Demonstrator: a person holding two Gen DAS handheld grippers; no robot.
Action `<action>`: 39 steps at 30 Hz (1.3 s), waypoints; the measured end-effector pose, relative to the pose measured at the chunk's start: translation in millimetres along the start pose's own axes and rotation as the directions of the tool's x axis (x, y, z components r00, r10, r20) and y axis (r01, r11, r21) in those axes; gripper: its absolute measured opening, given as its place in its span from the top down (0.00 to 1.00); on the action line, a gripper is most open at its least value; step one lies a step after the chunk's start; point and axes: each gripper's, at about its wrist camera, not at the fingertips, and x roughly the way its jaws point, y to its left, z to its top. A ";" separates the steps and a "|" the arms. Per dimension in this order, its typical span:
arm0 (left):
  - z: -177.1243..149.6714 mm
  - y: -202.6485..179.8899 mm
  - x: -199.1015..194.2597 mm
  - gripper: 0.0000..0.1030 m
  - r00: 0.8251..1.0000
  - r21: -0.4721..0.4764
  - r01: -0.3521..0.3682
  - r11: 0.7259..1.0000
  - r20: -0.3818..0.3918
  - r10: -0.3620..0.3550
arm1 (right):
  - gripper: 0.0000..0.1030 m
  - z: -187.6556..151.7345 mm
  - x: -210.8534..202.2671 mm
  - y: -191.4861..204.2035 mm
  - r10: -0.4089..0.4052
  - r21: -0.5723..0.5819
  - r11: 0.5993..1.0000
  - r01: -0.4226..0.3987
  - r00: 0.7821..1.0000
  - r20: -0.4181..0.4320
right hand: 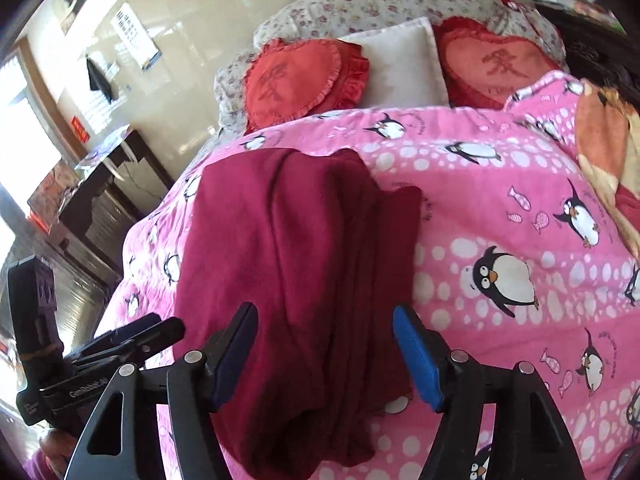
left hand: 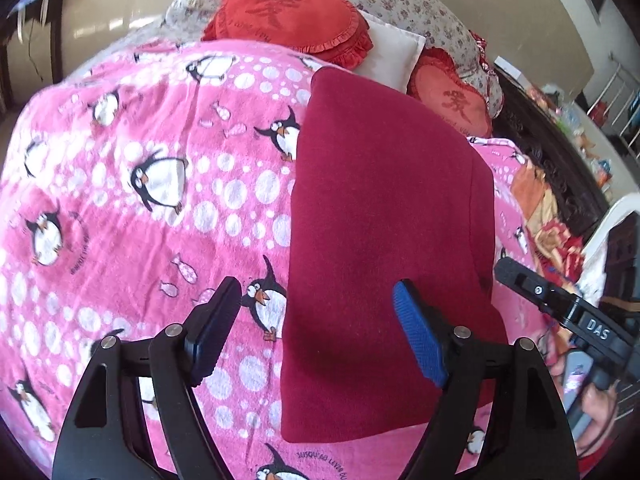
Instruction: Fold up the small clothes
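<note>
A dark red garment (left hand: 384,220) lies folded into a long strip on the pink penguin blanket (left hand: 140,200). My left gripper (left hand: 320,296) stands open above the strip's near left edge, one pad over the blanket, the blue pad over the cloth, gripping nothing. In the right wrist view the same garment (right hand: 288,248) shows lengthwise creases and a rumpled right side. My right gripper (right hand: 326,314) is open just over its near part, pads apart from the cloth. The right gripper (left hand: 560,308) shows at the strip's right edge, and the left gripper (right hand: 132,336) at its left.
Two red heart cushions (right hand: 300,80) (right hand: 496,64), a white pillow (right hand: 404,64) and a floral pillow (right hand: 380,0) lie at the bed's far end. An orange patterned cloth (right hand: 604,140) sits on the right. A dark desk (right hand: 100,200) stands left of the bed.
</note>
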 end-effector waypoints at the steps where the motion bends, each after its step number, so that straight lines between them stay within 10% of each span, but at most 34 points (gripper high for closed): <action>1: 0.7 2.5 3.0 0.23 1.000 -0.010 0.015 1.000 -0.008 -0.015 | 0.34 2.0 4.4 -5.2 0.021 0.020 1.000 -0.021 1.000 -0.007; 14: 6.5 1.4 51.7 0.15 0.983 -0.094 0.161 0.983 -0.077 -0.168 | 0.20 -1.3 42.7 -18.3 0.144 0.073 0.987 -0.142 0.989 -0.018; 19: 7.3 -13.9 32.4 0.49 0.985 -0.028 0.158 0.987 -0.071 -0.160 | 0.58 -2.1 27.6 -3.0 0.132 0.039 0.991 -0.131 0.991 -0.018; 24: -1.4 -10.6 -28.7 0.52 0.982 0.017 0.167 0.986 -0.088 -0.164 | 0.62 -12.9 -9.7 16.3 0.235 0.054 0.971 -0.233 0.971 -0.034; 29: -38.8 13.5 -62.8 0.52 0.984 0.017 0.097 0.995 -0.151 -0.094 | 0.57 -52.5 -9.5 36.4 0.310 0.087 0.950 -0.300 0.942 -0.126; 32: -67.6 25.7 -52.4 0.51 0.982 0.041 -0.022 0.999 -0.188 0.029 | 0.49 -79.4 8.6 39.7 0.216 0.070 0.976 -0.205 0.945 -0.246; 39: -78.0 33.8 -72.4 0.46 0.994 0.000 -0.089 0.996 -0.067 0.089 | 0.49 -79.1 -52.4 67.0 0.194 -0.111 0.972 -0.207 0.974 -0.118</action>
